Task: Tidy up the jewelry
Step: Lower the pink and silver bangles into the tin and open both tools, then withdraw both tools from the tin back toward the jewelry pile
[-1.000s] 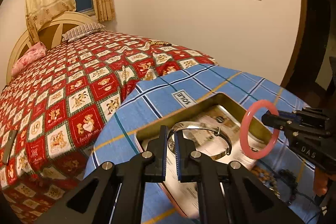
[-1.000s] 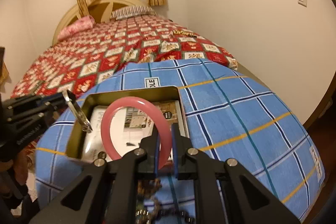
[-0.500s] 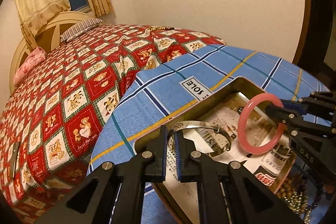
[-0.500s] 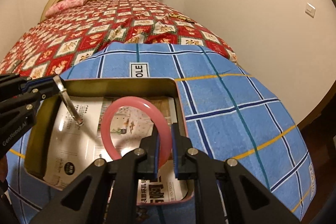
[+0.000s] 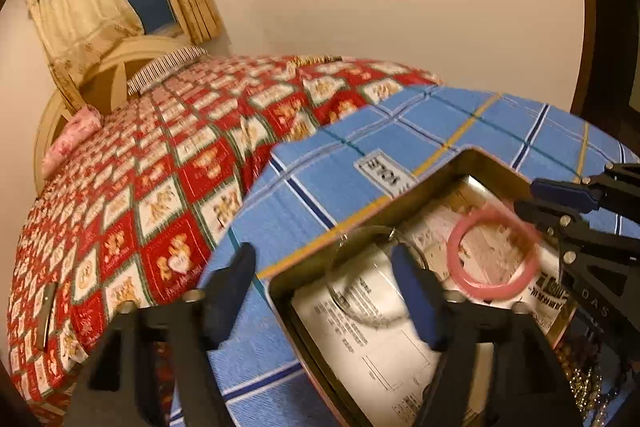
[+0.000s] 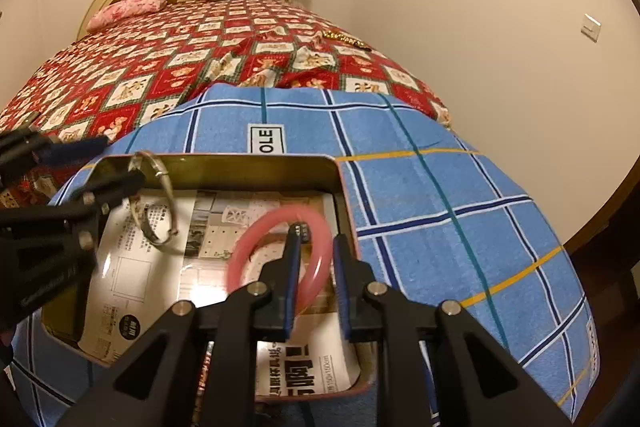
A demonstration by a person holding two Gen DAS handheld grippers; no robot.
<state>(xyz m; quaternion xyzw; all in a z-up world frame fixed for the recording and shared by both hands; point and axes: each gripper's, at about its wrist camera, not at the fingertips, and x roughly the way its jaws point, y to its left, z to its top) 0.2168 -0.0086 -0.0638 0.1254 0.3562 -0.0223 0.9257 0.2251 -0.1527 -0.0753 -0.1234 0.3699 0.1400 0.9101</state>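
Both pairs of jaws stand spread apart and grip nothing. Between the left gripper [image 5: 322, 269] fingers lies the silver bangle [image 6: 154, 205], inside the metal tin [image 6: 256, 163] on its paper lining. By the right gripper [image 6: 316, 251], the pink bangle [image 6: 280, 251] sits tilted in the same tin, on the blue checked cloth [image 6: 440, 195].

A bed [image 6: 168, 67] carries a blue checked cloth [image 6: 440, 211]; on the cloth sits 1 paper-lined metal tray [image 6: 256, 163].
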